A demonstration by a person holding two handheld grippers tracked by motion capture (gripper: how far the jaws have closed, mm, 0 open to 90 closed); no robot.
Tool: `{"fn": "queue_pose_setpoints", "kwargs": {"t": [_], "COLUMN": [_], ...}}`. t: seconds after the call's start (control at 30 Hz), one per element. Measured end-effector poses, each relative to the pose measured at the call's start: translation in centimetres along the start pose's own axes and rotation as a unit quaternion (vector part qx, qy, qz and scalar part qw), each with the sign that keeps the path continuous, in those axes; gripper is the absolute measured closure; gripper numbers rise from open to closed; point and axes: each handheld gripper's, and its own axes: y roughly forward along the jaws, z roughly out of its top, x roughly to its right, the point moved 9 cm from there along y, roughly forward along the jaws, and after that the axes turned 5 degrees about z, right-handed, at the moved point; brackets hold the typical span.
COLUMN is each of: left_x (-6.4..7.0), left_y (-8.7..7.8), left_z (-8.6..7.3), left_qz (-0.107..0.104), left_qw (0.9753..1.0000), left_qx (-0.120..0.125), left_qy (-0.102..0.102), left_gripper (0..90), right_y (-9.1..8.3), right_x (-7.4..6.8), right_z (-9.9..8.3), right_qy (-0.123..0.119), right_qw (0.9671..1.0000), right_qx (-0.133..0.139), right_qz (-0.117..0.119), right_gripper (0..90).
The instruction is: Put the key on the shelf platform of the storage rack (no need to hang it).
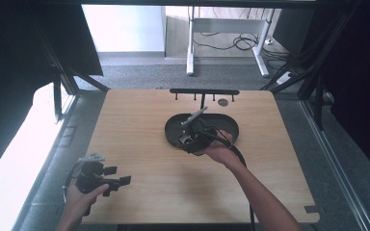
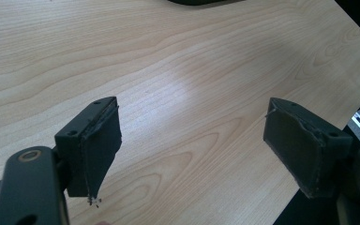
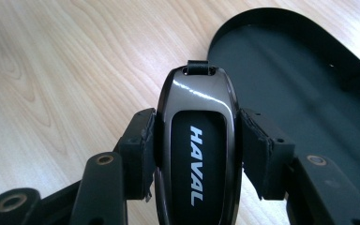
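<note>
Left gripper (image 1: 118, 175): near the surface's near-left corner, fingers (image 2: 98, 150) wide apart, holding nothing.
Right gripper (image 1: 189, 140): mid-surface, fingers (image 3: 138, 150) clamped on one glossy dark-grey "HAVAL" car key fob (image 3: 198, 150).
Fob's place: held at the near rim of one black oval metal tray (image 1: 173, 126) on the pale wooden surface (image 1: 149, 197).
Step, judged: carrying the fob at the tray; whether in or out cannot be told.
Beyond: one black rack with pegs (image 1: 204, 91) along the far edge.

Rig hardware as I see it
Both grippers black: left gripper (image 1: 118, 176) carries a grey three-cornered plate, worn pads (image 2: 102, 150), brass pivot screws; right gripper (image 3: 194, 154) trails black cable; forearms bare.
</note>
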Motion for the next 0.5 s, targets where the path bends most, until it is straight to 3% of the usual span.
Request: {"fn": "queue_pose_setpoints", "kwargs": {"t": [0.5], "left_x": [-0.1], "left_y": [-0.1], "left_z": [0.0], "left_qz": [0.0], "left_qw": [1.0], "left_qx": [0.001], "left_qy": [0.0], "left_gripper": [19.6], "right_y": [-0.3], "right_x": [2.4], "right_z": [0.6], "right_qy": [0.014], "right_qw": [0.9998], "right_qx": [0.005], "right_qz": [-0.014], "right_gripper": [49.4]}}
